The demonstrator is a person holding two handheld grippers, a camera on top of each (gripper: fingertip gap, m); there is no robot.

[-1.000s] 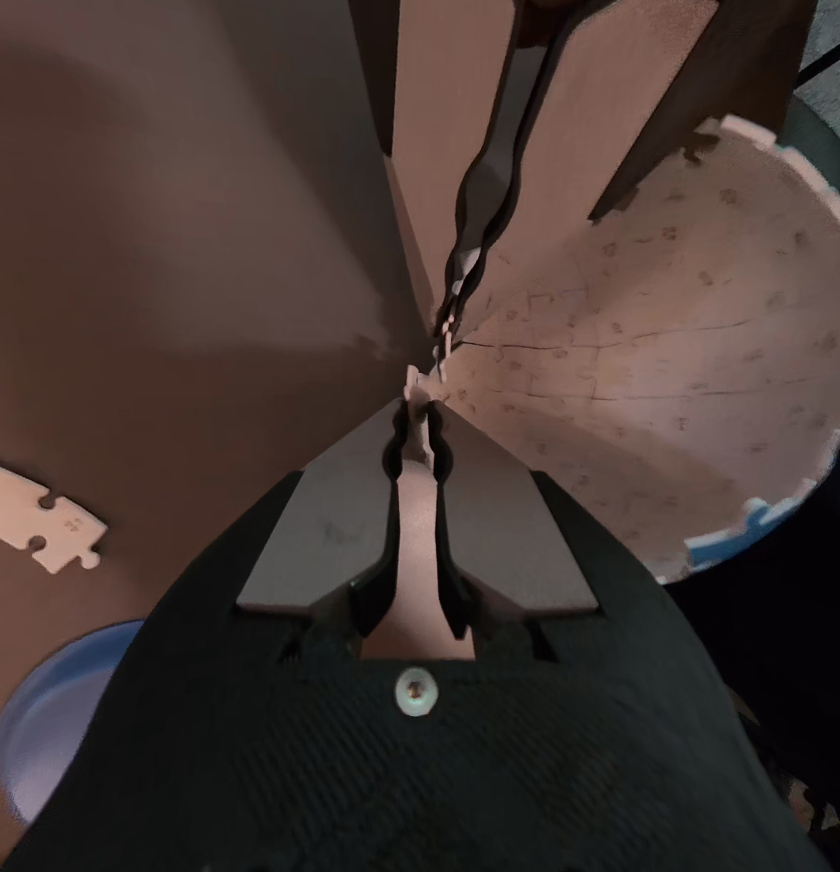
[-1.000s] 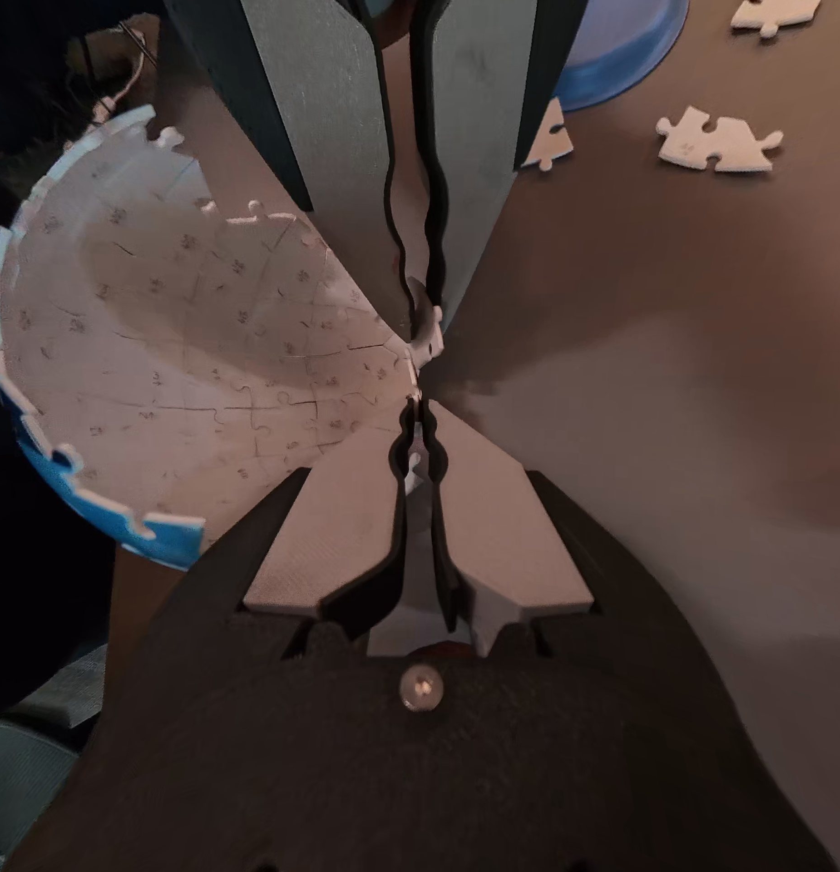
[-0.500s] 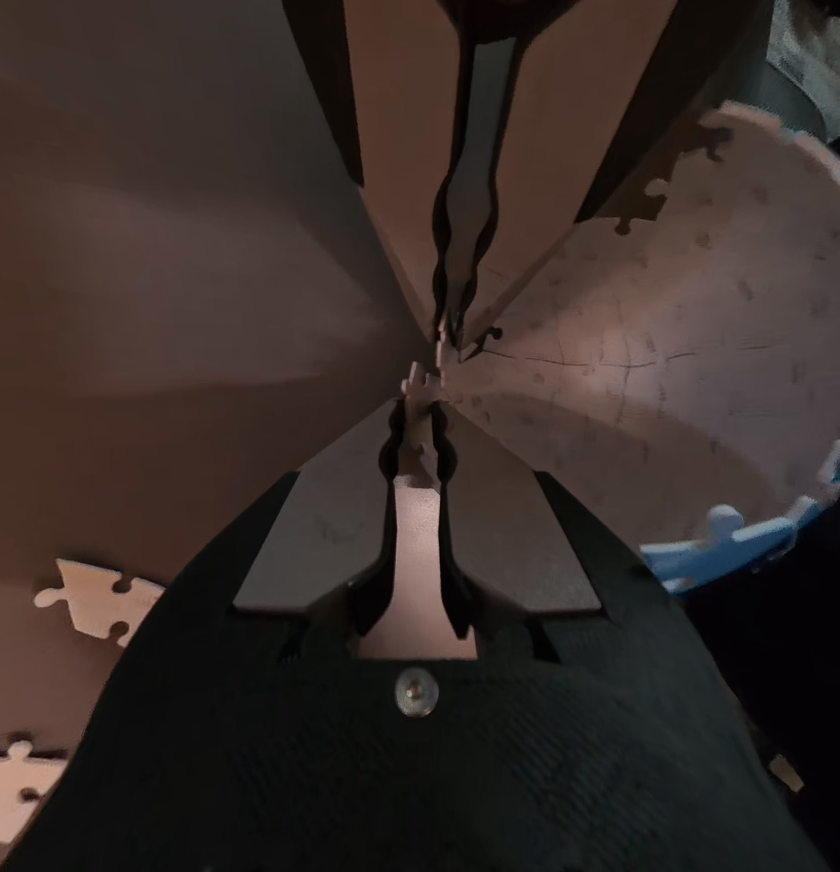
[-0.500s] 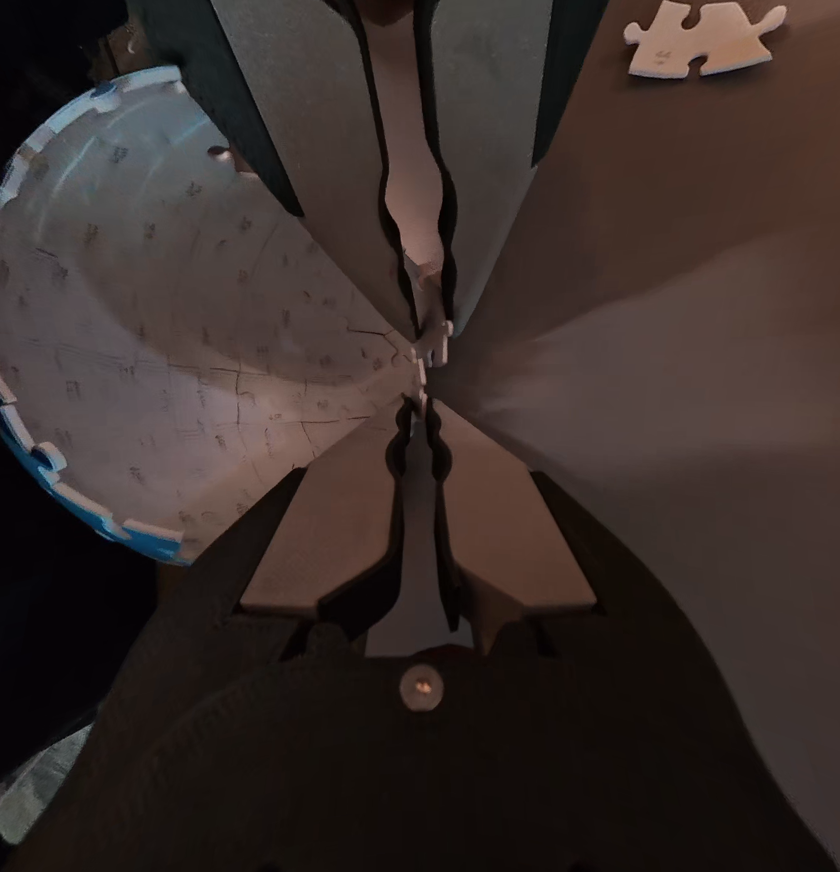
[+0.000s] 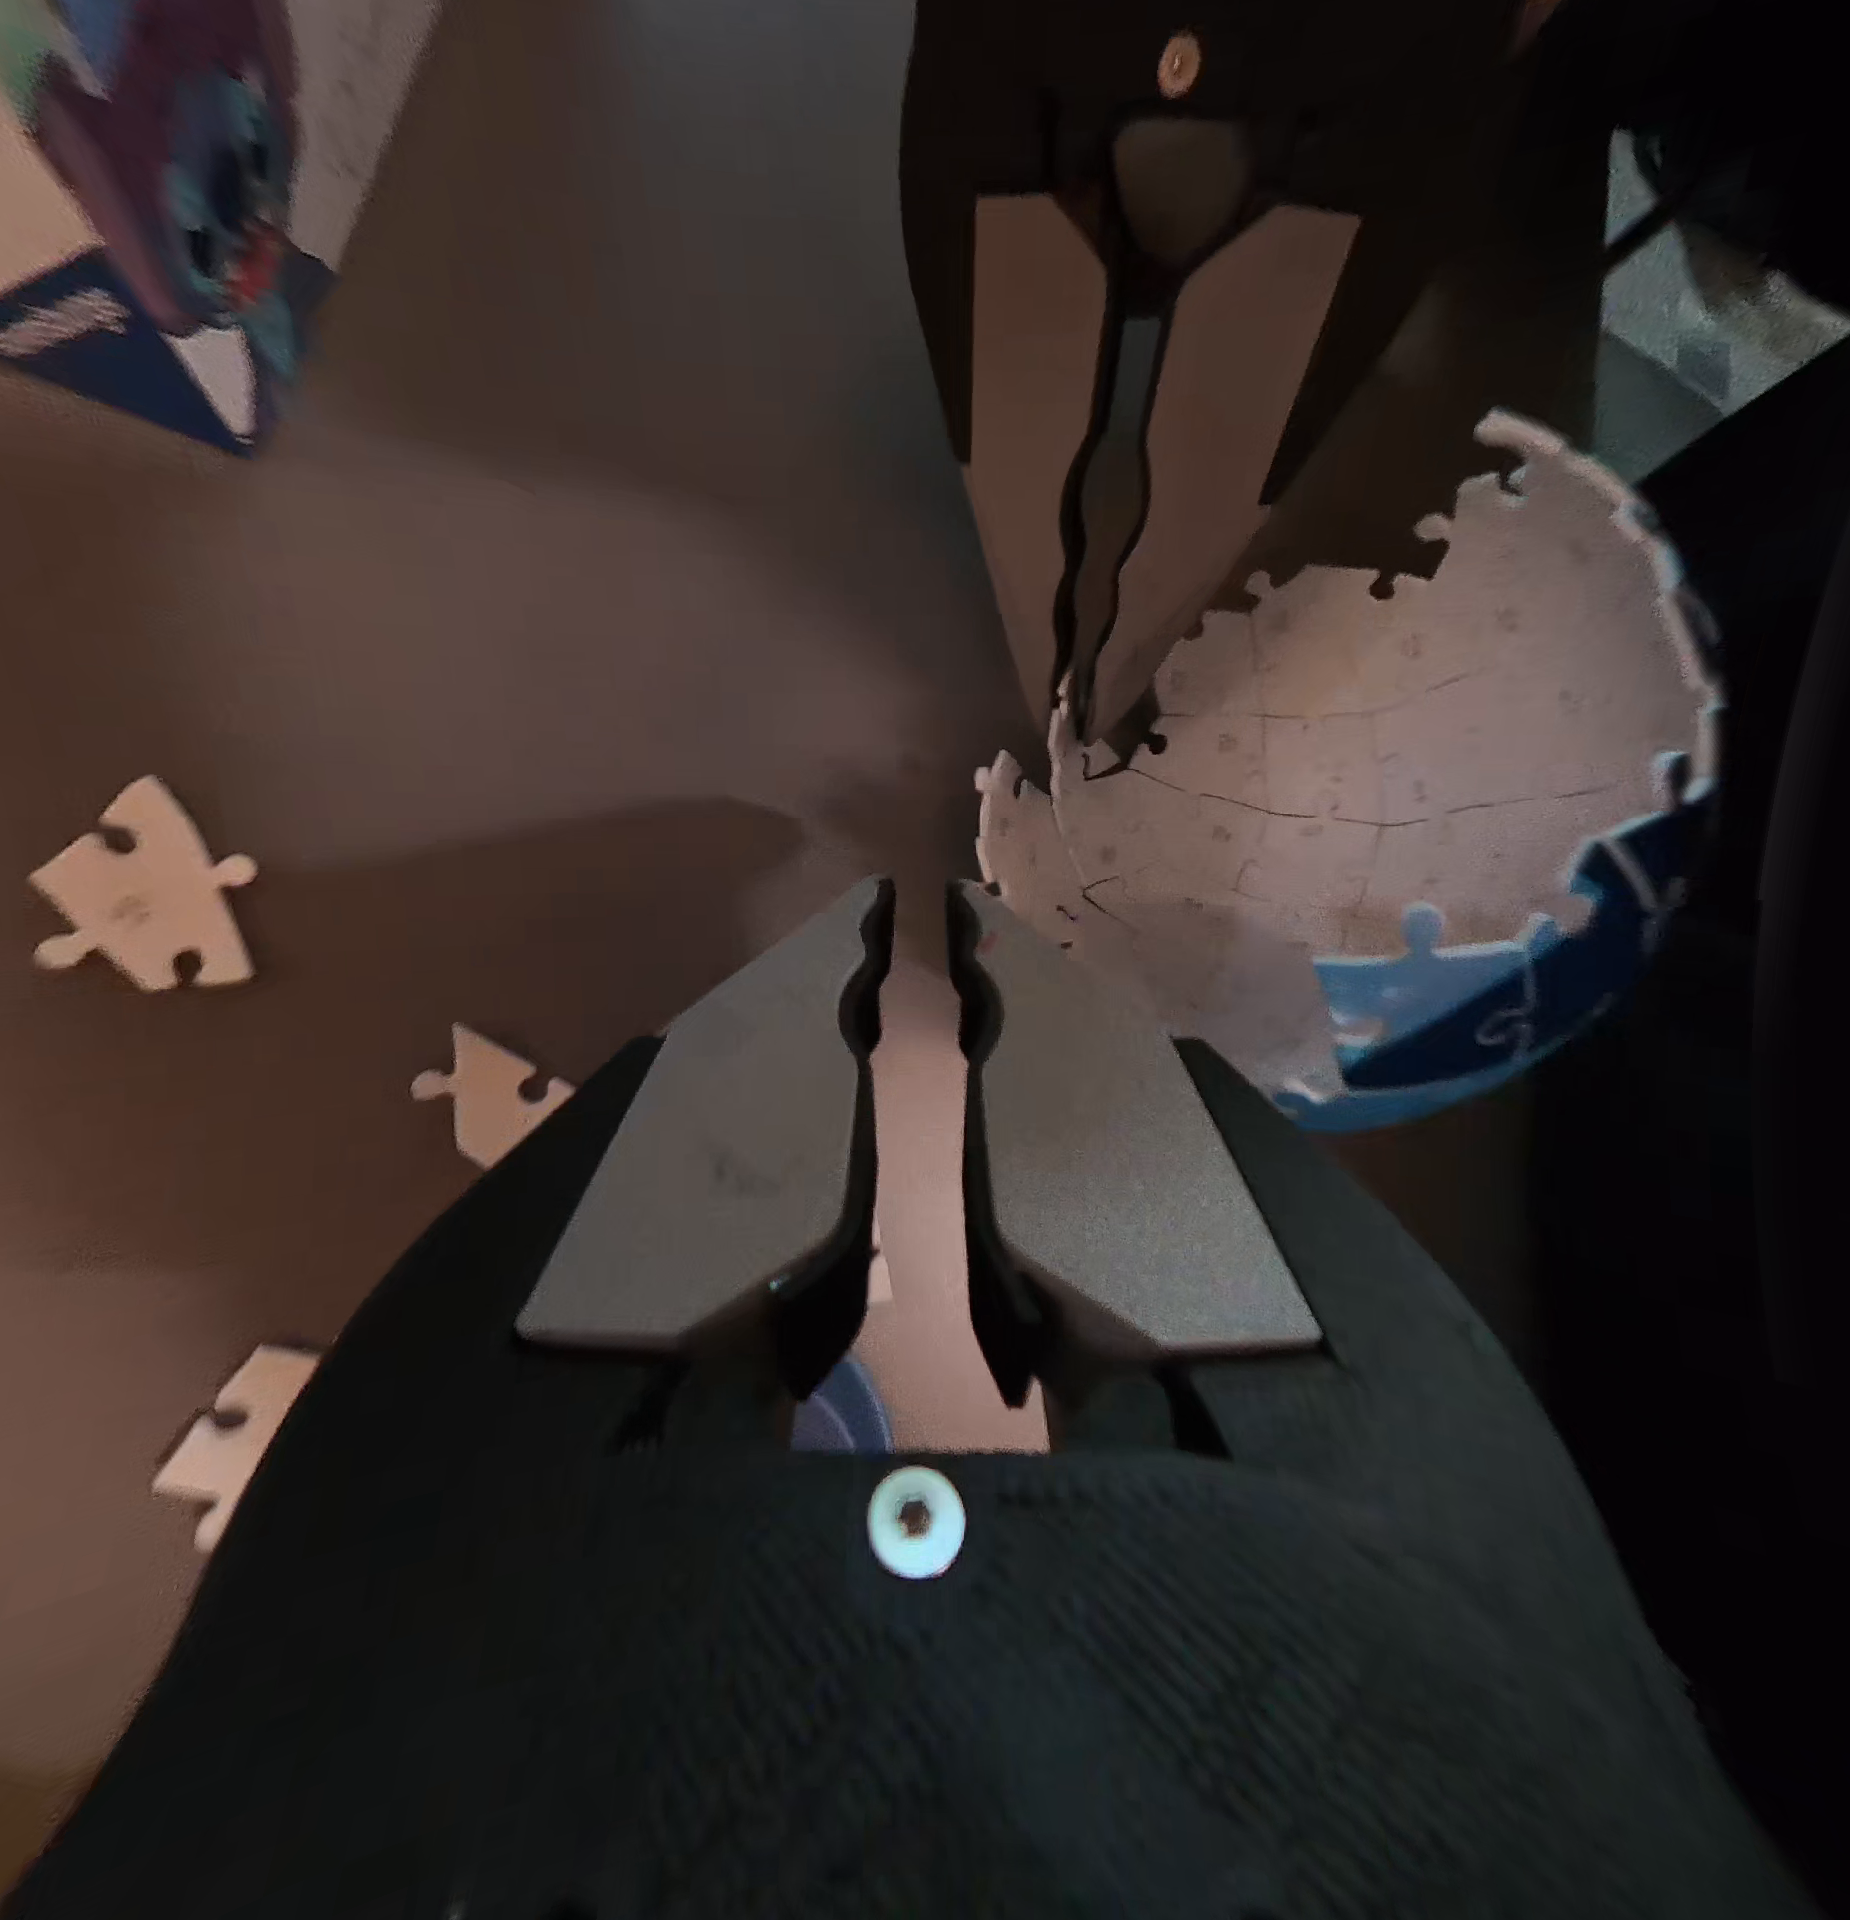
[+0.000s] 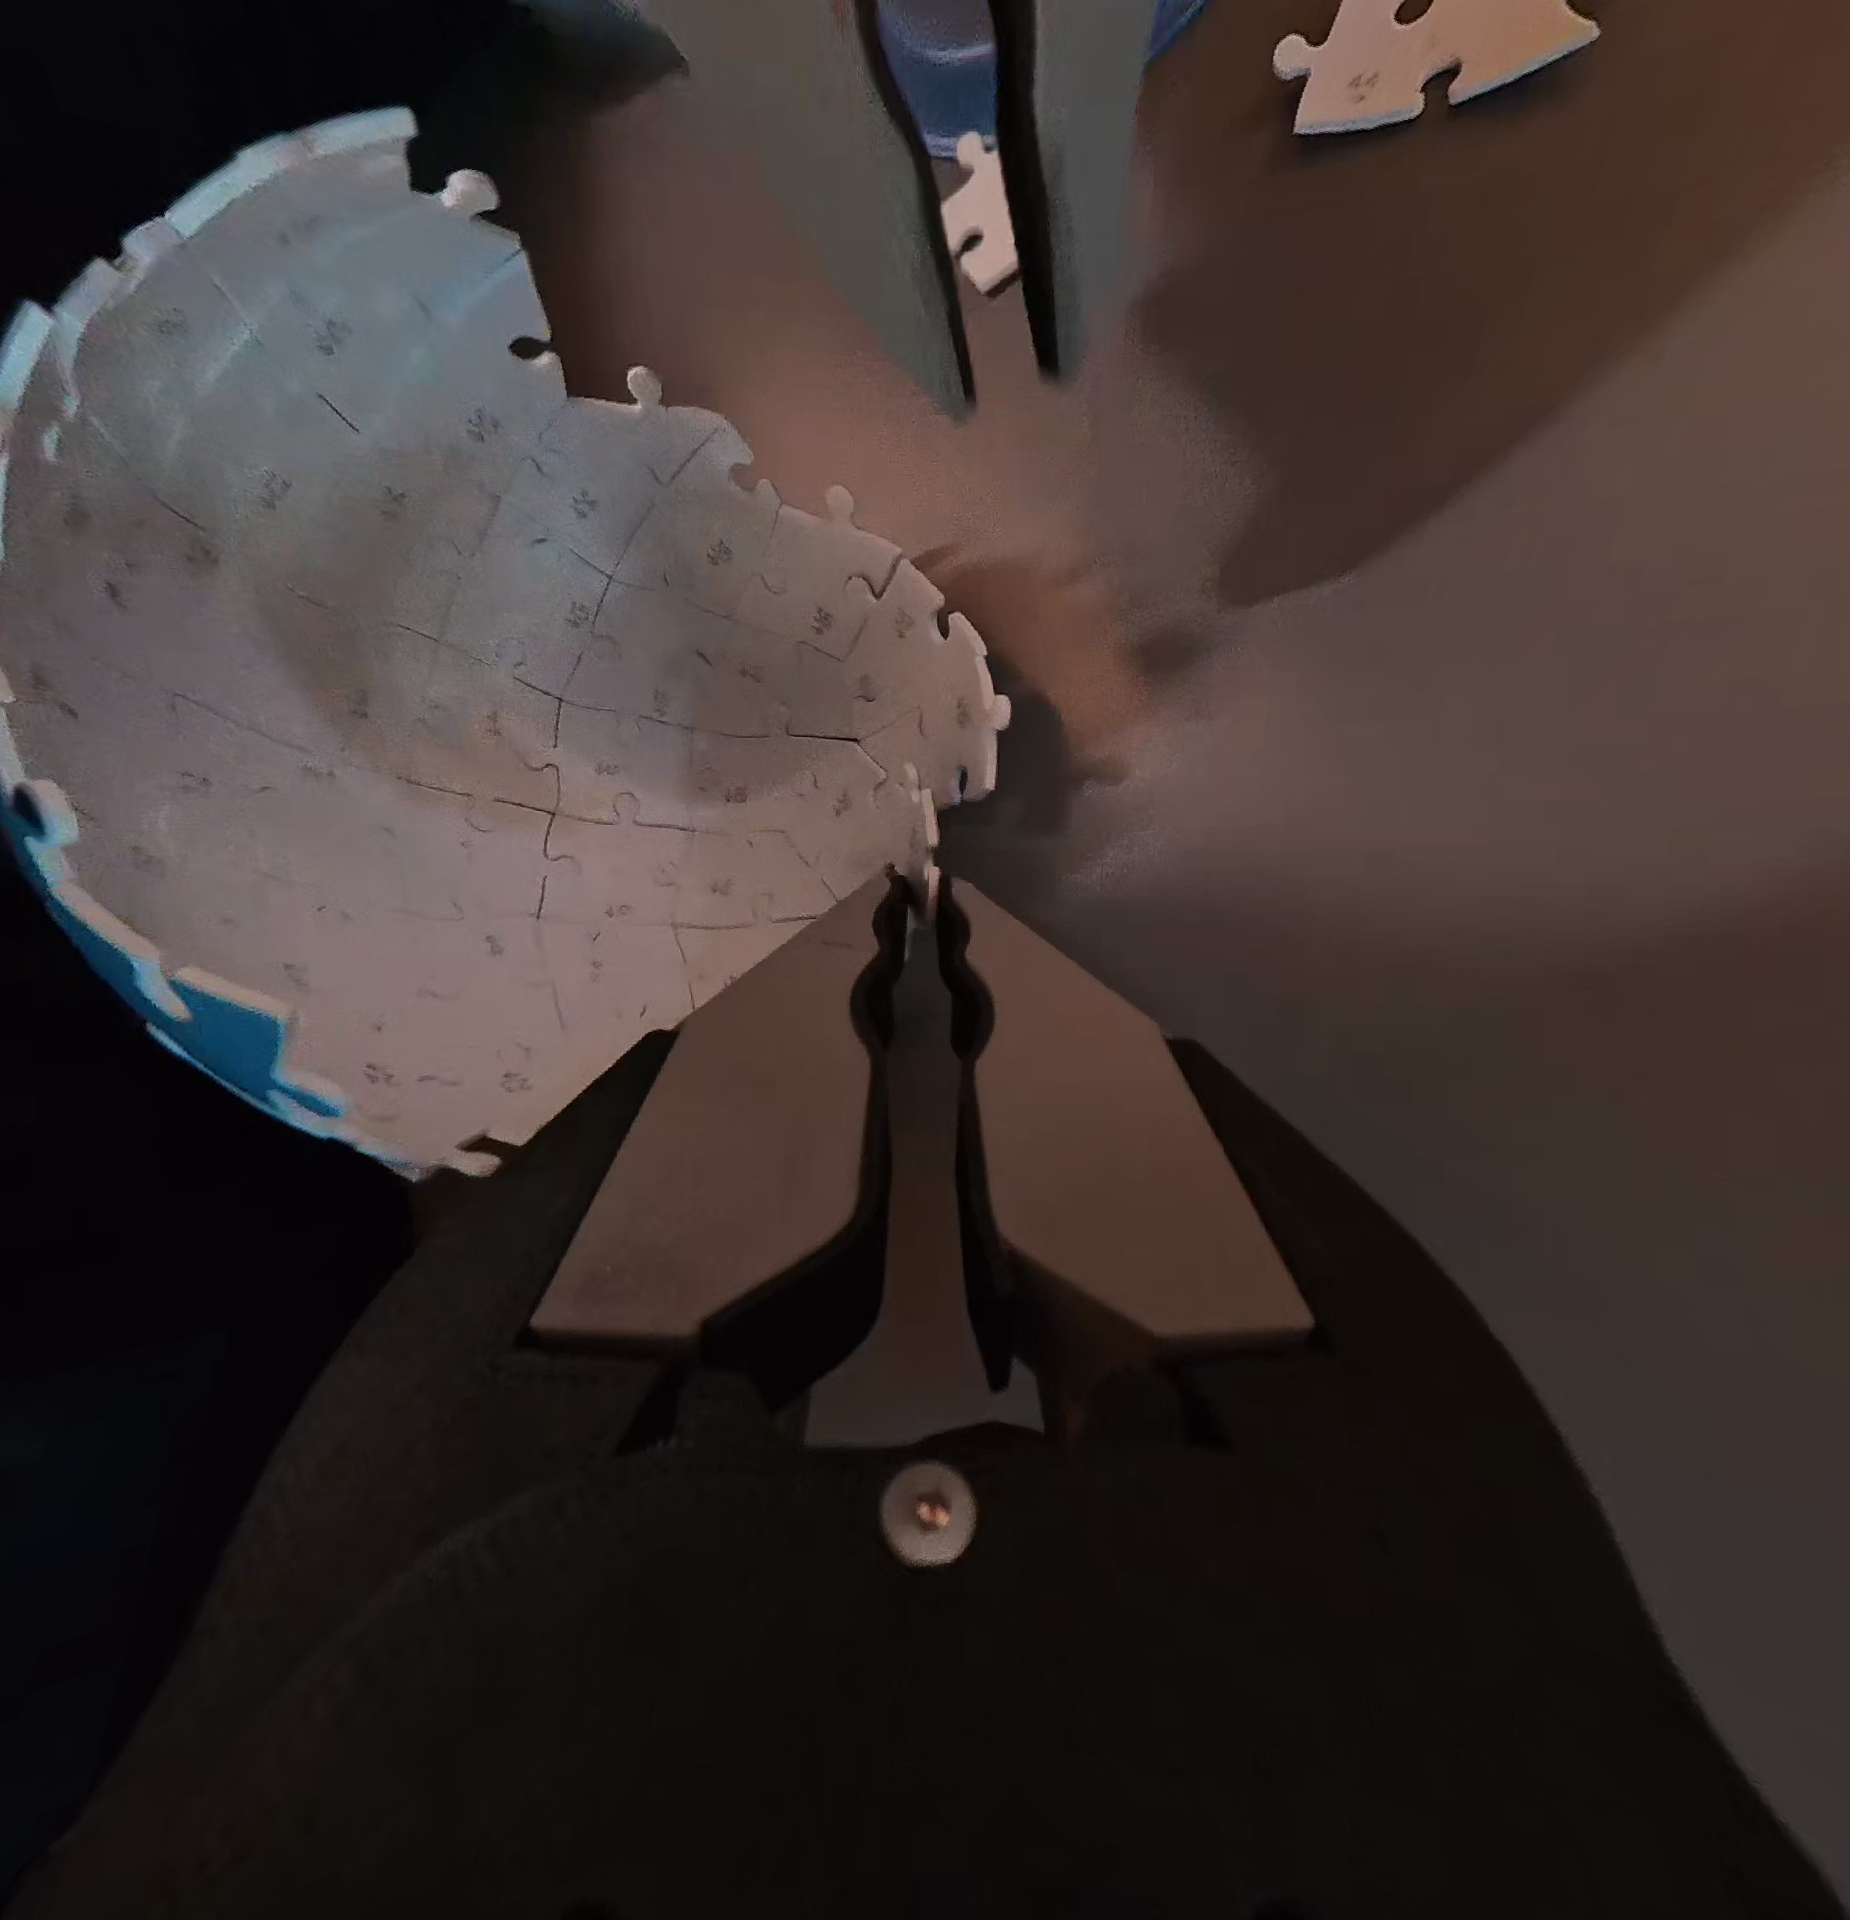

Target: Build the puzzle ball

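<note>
The half-built puzzle ball (image 5: 1368,769) is an open shell, white inside and blue outside, at the right of the left wrist view; it fills the left of the right wrist view (image 6: 433,675). My right gripper (image 6: 921,896) is shut on the shell's rim and also shows in the left wrist view (image 5: 1087,717), coming down from the top. My left gripper (image 5: 921,891) is slightly open and empty, just left of the rim. It appears blurred at the top of the right wrist view (image 6: 994,343). A white piece (image 5: 1009,842) sticks out at the rim near it.
Loose white pieces lie on the brown table (image 5: 485,675) at the left (image 5: 142,899), (image 5: 495,1101), (image 5: 235,1423) and far from the right gripper (image 6: 1420,62), (image 6: 983,229). A colourful box (image 5: 173,208) stands at the far left. A blue bowl (image 6: 942,31) lies behind the left gripper. Some 8 cm of space lies between my two pairs of fingers.
My left gripper has let go of the piece it held at the shell's rim, opened a little and pulled back. My right gripper still grips the rim; the shell has turned slightly.
</note>
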